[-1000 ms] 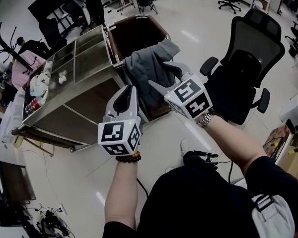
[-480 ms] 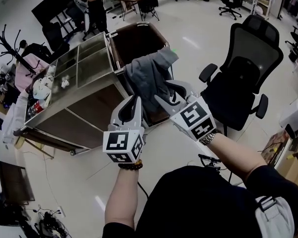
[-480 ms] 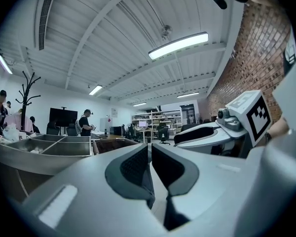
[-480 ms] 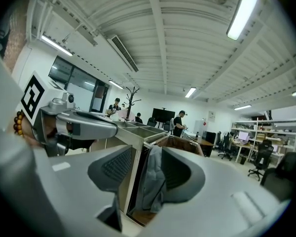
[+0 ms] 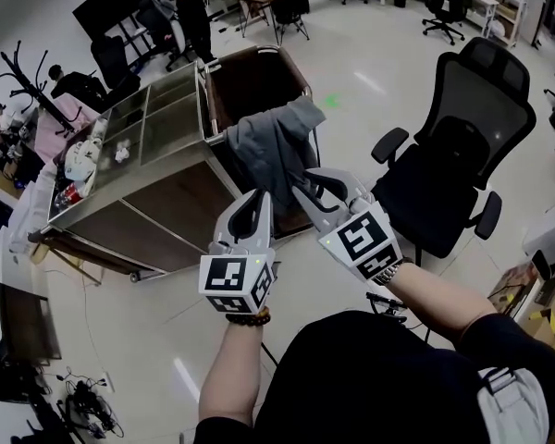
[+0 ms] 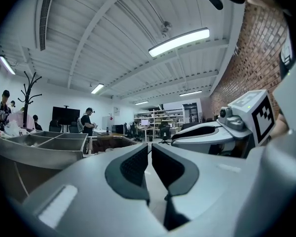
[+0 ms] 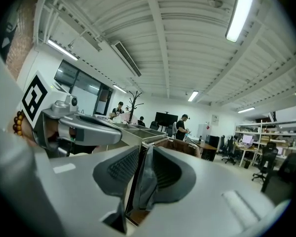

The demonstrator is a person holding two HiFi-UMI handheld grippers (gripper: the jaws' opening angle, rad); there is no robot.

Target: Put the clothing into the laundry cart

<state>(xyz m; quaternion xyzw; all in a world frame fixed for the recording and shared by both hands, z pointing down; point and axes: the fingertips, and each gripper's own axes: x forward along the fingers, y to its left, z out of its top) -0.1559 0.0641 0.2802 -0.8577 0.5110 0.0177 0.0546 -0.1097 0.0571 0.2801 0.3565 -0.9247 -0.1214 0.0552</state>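
While right gripper [image 5: 320,186] fingers close around hem fold of grey garment [image 5: 273,144], gap shows beside one pad. Left gripper [image 5: 256,196] fingers together bar thin slit, nothing between. Garment draped over near rim of laundry cart [image 5: 203,86] brown bin, hanging down outside.

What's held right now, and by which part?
Right gripper jaws are closing on the gray garment's hanging lower edge, not clamped yet; left gripper empty.
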